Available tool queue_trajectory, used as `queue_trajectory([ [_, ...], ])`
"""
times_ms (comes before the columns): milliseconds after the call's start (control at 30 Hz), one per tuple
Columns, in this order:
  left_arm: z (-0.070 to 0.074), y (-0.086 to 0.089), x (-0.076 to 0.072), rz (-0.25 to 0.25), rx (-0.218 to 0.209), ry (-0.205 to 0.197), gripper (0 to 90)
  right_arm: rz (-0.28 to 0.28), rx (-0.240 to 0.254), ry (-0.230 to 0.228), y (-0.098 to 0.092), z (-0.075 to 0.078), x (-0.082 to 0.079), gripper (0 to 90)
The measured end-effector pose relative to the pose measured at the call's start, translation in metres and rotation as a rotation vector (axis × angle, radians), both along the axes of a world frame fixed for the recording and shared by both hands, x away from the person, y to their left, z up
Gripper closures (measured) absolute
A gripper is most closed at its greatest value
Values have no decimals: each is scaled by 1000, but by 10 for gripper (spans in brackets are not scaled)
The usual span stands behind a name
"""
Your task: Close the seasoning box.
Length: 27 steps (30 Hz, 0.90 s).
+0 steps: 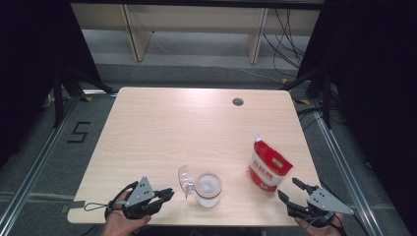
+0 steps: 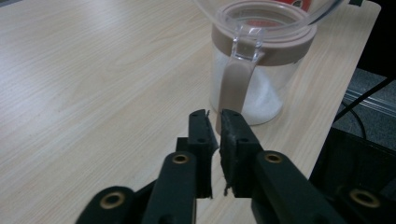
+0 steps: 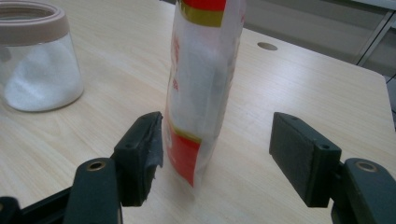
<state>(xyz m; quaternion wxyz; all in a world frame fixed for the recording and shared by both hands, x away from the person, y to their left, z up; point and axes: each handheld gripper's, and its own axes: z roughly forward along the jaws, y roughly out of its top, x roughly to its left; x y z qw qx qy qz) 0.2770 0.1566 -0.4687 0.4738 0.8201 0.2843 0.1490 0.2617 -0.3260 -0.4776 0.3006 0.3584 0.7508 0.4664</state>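
Plastic jar (image 1: pixel 208 190) lid's flipped open; left tongs (image 1: pixel 167 195) pinched empty at its 9 o'clock, right tongs (image 1: pixel 289 191) wide near the pouch (image 1: pixel 268 169). Could topple, spilling.

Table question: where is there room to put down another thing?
The table is bare across its far half, up to the small round hole. The near edge is crowded: jar, red and white pouch, left gripper, right gripper.
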Motion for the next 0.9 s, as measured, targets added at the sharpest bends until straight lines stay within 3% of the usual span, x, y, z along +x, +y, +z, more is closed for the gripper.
queue_trajectory([
  [33, 0, -2, 1, -5, -3, 1, 875, 4, -7, -19, -1, 0, 2, 356],
  [100, 3, -4, 2, -28, 23, -11, 892, 4, -9, -13, 0, 0, 1, 357],
  [133, 3, -7, 1, -13, 13, 8, 893, 5, -11, -17, 0, 0, 2, 357],
  [167, 5, -8, 3, -31, 19, -8, 893, 5, -10, -13, 0, 0, 1, 357],
  [267, 10, -12, 3, -31, 13, -2, 894, 3, -9, -19, 0, 0, 2, 357],
  [333, 14, -14, 5, -47, 25, -29, 894, 9, 0, 0, 0, 0, 2, 358],
  [367, 15, -16, 4, -33, 9, -15, 894, 9, -10, -19, 0, -1, 3, 358],
  [433, 18, -18, 5, -41, 11, -20, 894, 6, 12, 18, 2, -1, 1, 359],
  [533, 21, -21, 5, -56, 19, -24, 894, 13, -6, 7, 0, -1, 2, 361],
  [900, 24, -31, 3, -81, 33, -29, 894, 11, -10, 5, 0, -1, 2, 362],
])
